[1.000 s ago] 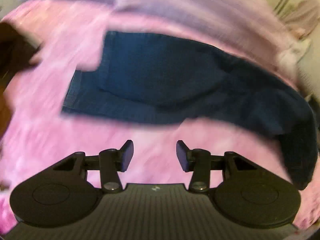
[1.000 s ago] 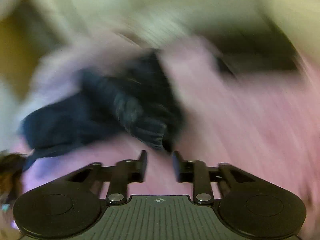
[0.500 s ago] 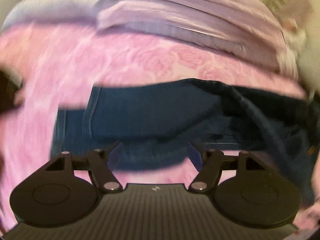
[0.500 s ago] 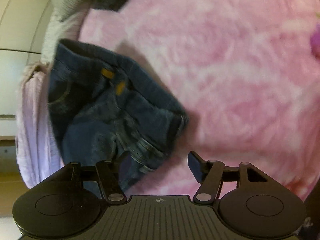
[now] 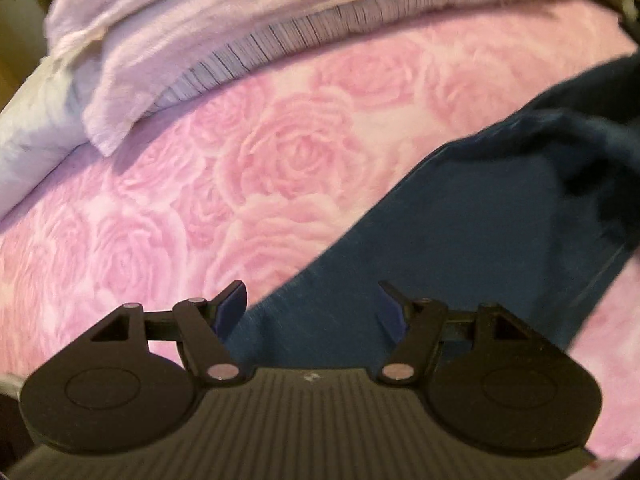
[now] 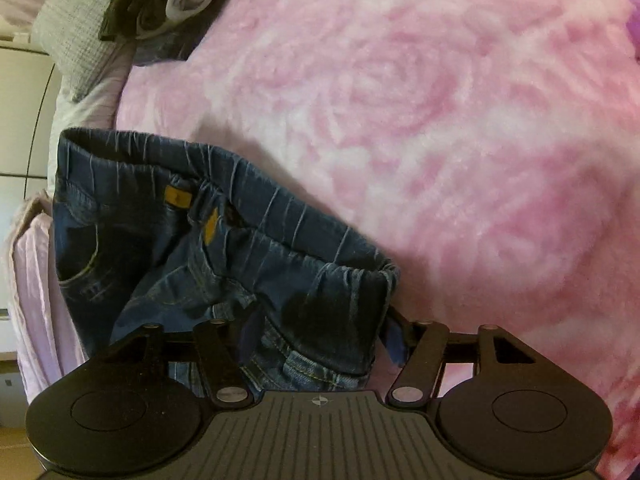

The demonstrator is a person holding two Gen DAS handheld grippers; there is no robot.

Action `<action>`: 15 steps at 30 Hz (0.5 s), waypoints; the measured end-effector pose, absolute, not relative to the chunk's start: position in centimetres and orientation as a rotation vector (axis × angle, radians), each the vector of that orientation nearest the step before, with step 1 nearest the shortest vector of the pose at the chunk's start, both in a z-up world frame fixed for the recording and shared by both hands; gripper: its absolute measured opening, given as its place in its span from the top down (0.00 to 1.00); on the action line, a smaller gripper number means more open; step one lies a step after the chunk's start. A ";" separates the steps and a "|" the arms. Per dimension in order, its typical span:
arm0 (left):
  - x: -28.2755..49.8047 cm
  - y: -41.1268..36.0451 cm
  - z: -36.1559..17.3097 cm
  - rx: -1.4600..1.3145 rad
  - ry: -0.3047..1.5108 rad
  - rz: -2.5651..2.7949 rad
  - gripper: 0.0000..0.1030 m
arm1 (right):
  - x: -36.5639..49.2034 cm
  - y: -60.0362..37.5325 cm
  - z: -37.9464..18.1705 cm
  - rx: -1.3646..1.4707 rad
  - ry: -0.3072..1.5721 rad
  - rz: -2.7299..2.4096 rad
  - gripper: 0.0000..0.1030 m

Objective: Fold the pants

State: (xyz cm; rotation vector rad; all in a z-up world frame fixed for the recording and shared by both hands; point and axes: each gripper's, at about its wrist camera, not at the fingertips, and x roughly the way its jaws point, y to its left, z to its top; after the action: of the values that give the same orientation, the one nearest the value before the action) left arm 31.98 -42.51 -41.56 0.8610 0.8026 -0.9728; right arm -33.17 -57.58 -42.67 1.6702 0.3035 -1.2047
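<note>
Dark blue jeans lie on a pink rose-patterned blanket. In the left wrist view a leg of the jeans (image 5: pixel 460 236) runs from the lower middle to the right edge. My left gripper (image 5: pixel 312 308) is open, its fingers straddling the leg's near end. In the right wrist view the jeans' waistband end (image 6: pixel 224 248) shows, bunched, with an elastic band and orange tags. My right gripper (image 6: pixel 320 328) is open with the waistband corner between its fingers; whether they touch the cloth is unclear.
The pink blanket (image 5: pixel 240 184) (image 6: pixel 440 120) covers the bed. A folded lilac blanket (image 5: pixel 248 36) lies along the far side. In the right wrist view, a pile of dark and grey clothes (image 6: pixel 164 4) and a grey pillow (image 6: pixel 76 36) sit at the far left.
Both grippers have opened wider and dropped close to the jeans. The left one has come down over the leg end, the right one onto the waistband corner.
</note>
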 end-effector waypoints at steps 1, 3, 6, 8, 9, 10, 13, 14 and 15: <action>32.6 -42.9 -42.2 0.889 0.801 -0.982 0.36 | -33.5 -57.3 -42.6 1.662 0.299 -1.221 0.42; 33.8 -43.7 -43.4 0.915 0.838 -1.021 0.35 | -34.3 -56.6 -42.3 1.663 0.296 -1.243 0.42; 35.4 -44.1 -44.1 0.861 0.926 -1.056 0.36 | -35.2 -55.7 -42.2 1.676 0.294 -1.276 0.42; 36.1 -43.7 -44.3 0.791 0.987 -1.068 0.46 | -35.6 -55.2 -42.0 1.680 0.293 -1.293 0.42; 36.0 -43.4 -44.2 0.779 0.990 -1.080 0.56 | -35.7 -55.0 -41.9 1.680 0.293 -1.297 0.42; 35.5 -43.2 -44.0 0.786 0.977 -1.106 0.62 | -35.7 -54.8 -41.7 1.679 0.294 -1.304 0.42; 33.3 -42.6 -43.2 0.860 0.910 -1.144 0.94 | -35.5 -54.6 -41.4 1.682 0.308 -1.311 0.42; 32.6 -42.1 -42.8 0.872 0.884 -1.147 0.97 | -35.4 -54.5 -41.2 1.682 0.310 -1.316 0.42; 31.9 -41.1 -41.9 0.856 0.843 -1.138 0.97 | -35.4 -54.5 -41.1 1.681 0.314 -1.316 0.42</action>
State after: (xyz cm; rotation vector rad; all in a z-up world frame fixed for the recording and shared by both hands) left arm 31.85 -41.14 -41.91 0.8564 0.8433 -1.1382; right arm -35.40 -54.48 -41.09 1.6810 0.3142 -1.3161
